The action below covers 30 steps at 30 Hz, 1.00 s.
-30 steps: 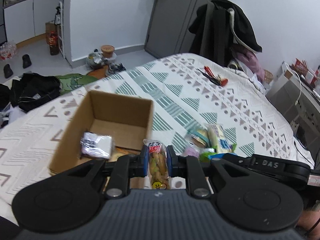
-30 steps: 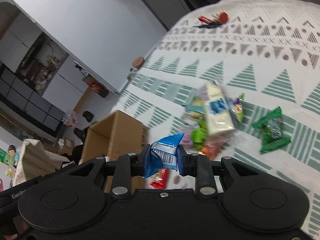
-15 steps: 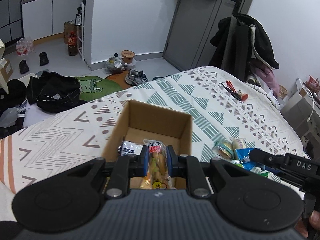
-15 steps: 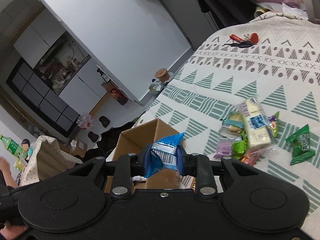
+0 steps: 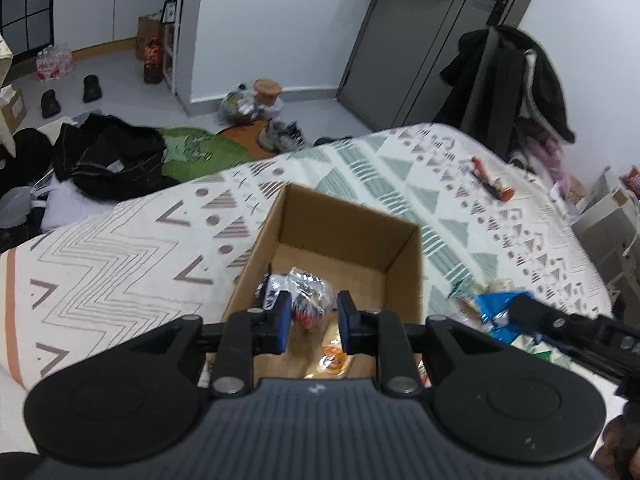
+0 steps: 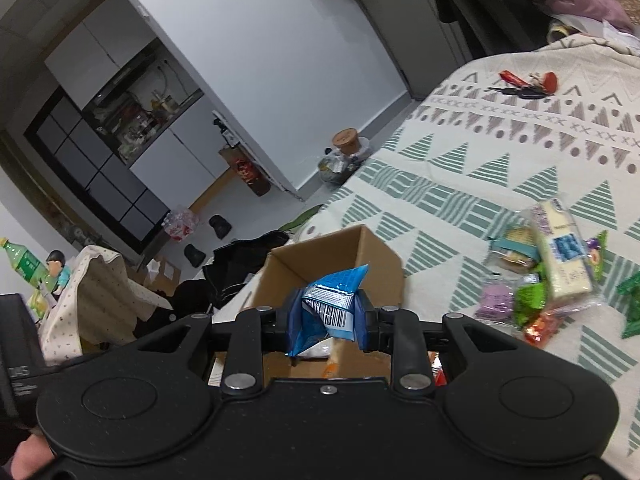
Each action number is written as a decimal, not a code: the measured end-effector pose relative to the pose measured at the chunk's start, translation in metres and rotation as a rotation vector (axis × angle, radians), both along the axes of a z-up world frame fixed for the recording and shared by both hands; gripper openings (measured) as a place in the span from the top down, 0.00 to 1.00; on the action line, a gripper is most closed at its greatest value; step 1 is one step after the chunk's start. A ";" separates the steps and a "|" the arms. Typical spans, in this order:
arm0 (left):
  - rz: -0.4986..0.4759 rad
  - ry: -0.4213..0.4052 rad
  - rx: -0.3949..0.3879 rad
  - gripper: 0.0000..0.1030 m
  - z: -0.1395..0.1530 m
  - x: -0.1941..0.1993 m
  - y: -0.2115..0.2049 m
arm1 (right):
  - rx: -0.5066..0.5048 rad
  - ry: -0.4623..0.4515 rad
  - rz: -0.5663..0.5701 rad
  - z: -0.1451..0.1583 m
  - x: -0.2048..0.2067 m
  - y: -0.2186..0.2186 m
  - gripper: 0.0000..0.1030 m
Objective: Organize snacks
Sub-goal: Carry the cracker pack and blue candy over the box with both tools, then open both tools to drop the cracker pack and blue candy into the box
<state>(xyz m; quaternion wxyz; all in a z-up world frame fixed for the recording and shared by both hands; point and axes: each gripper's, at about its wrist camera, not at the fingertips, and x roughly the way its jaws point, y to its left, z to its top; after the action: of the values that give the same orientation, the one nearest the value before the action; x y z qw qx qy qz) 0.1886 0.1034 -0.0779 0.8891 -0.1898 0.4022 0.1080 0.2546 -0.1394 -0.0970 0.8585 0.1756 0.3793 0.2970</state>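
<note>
Beside the cardboard box (image 6: 372, 256), loose snacks (image 6: 536, 280) crowd the bedspread (image 6: 480, 168).

- The left gripper (image 5: 310, 322) points steeply downward; its jaws are opening, blue pads (image 5: 282, 322) apart with nothing pressed between them.
- The right gripper (image 6: 327, 320) tilts downward, rolled sideways, its pads clamped on a blue packet (image 6: 328, 310).
- A hand (image 6: 30, 454) shows at the right-wrist view's lower-left corner.

Soft, even indoor light with a cool bluish cast fills both fisheye views, with only faint shadows. Straight lines bow strongly toward the edges. The snack pile (image 5: 494, 300) and bed cover (image 5: 420, 184) are smeared by motion blur in the left view. The foil packet (image 5: 310, 290) shows small glints.
</note>
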 end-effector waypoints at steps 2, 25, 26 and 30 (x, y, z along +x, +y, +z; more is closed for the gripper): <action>0.008 0.011 -0.010 0.76 -0.003 0.001 0.003 | 0.000 -0.004 0.011 0.001 -0.001 0.006 0.74; -0.008 0.037 0.095 0.19 0.014 -0.003 -0.036 | -0.036 0.024 -0.028 0.004 -0.011 -0.022 0.32; -0.013 0.032 0.097 0.18 0.015 -0.003 -0.040 | -0.047 0.019 -0.033 0.005 -0.012 -0.025 0.31; -0.037 0.010 0.097 0.09 0.017 -0.001 -0.057 | -0.086 0.012 -0.068 0.007 -0.013 -0.042 0.21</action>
<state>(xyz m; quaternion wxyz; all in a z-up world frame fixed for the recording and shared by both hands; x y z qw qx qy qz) 0.1875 0.0468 -0.0608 0.8972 -0.1383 0.4043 0.1120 0.2420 -0.1813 -0.0901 0.8727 0.1532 0.3906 0.2498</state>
